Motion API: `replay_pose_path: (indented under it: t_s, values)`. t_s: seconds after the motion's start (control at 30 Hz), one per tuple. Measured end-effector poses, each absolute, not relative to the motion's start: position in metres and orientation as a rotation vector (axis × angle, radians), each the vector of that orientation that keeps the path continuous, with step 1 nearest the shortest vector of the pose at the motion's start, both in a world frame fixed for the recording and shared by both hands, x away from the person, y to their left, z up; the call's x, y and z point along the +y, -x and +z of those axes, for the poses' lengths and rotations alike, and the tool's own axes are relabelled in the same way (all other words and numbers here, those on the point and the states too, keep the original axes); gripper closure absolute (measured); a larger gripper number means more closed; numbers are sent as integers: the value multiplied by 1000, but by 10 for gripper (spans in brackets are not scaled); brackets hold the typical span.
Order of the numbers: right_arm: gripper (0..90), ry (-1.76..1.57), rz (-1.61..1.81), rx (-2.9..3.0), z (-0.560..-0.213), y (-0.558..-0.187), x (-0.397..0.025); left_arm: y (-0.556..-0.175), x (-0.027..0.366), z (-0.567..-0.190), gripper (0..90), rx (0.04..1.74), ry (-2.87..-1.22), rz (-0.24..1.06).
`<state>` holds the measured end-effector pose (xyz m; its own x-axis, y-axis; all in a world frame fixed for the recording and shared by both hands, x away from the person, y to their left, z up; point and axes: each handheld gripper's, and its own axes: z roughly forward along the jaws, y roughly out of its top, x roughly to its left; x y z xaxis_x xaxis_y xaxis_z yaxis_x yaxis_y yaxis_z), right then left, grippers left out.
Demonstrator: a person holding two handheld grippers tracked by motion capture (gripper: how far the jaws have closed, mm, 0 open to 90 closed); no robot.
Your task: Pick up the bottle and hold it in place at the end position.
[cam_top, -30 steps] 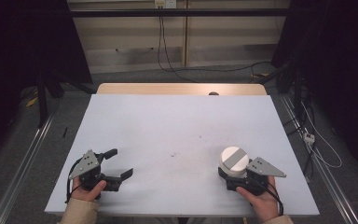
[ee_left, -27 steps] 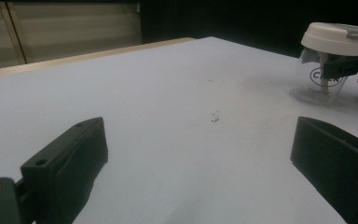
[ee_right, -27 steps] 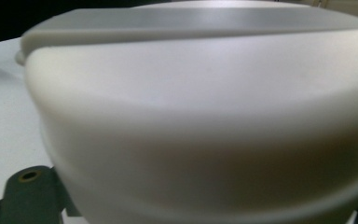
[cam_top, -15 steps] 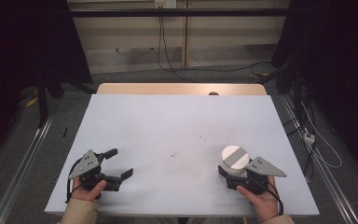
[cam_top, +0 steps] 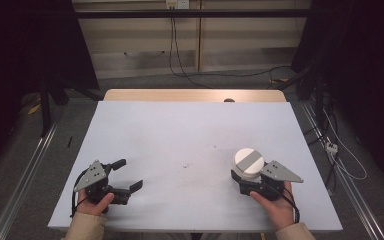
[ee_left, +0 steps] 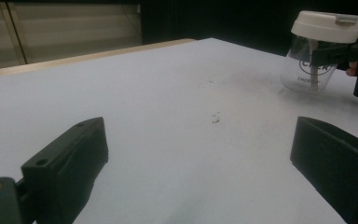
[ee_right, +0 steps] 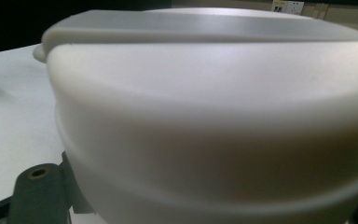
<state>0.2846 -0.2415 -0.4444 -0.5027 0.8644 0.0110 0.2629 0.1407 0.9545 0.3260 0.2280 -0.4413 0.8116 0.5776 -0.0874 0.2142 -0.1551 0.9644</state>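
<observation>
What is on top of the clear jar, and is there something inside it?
A white lid with a grey strip across it closes the clear jar, which the right tool grips. Through the wall, printed letters and a thin upright piece show; the lid covers the jar's mouth.

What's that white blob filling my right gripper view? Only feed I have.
Observer: It's the white lid of a clear jar; the left gripper view shows the jar upright on the table.
Operator: Is the right claw on it?
Observer: Yes. From the left gripper view, the right claw is clamped around the jar just under the lid.
Operator: And the left claw?
Observer: Open and holding nothing. In the high view the left claw sits near the table's front left, well apart from the jar.
Operator: Anything inside the jar?
Observer: Through the clear wall there's dark lettering and a pale upright piece; I can't tell what that piece is.
</observation>
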Motion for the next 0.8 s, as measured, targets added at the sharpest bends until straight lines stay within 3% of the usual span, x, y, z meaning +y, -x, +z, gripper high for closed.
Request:
replay_pose_path:
  t_s: [0.8]
  values:
    - [185, -1041, 1369, 1871, -439, -311, -222, -326, 226, -442, 41, 613, -1734, 355]
